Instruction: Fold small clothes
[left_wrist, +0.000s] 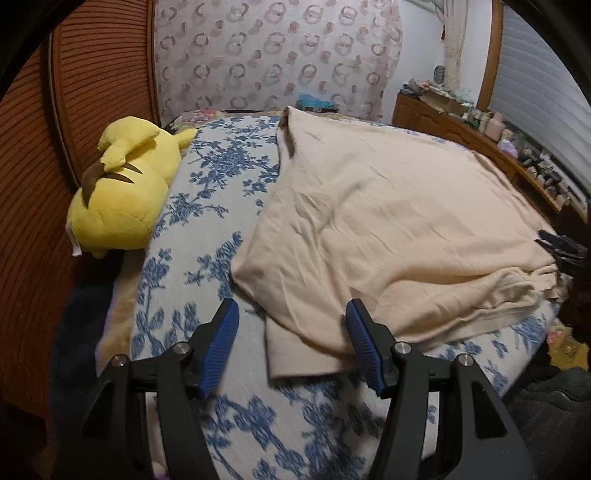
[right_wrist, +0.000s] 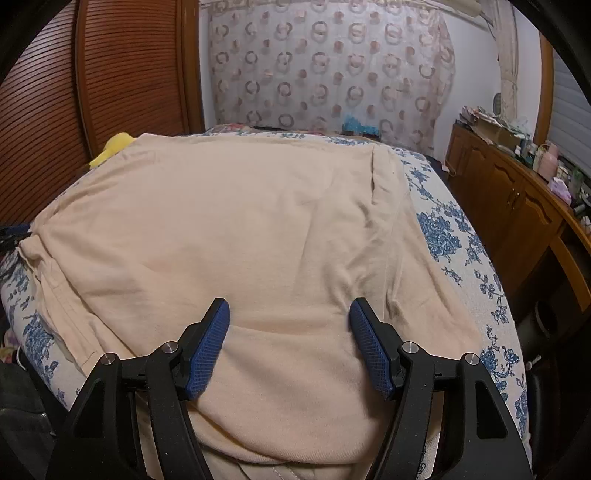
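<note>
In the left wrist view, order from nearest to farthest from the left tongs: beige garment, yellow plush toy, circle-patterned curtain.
1. Beige cotton garment: its corner lies between the open left tongs.
2. Yellow plush toy: far left.
3. Circle-patterned curtain: back wall.

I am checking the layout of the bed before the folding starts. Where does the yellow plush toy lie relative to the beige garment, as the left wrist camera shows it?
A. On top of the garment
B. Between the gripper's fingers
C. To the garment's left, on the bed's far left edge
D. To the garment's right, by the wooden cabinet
C: the yellow plush toy lies left of the beige garment, with floral bedspread between them.
</note>
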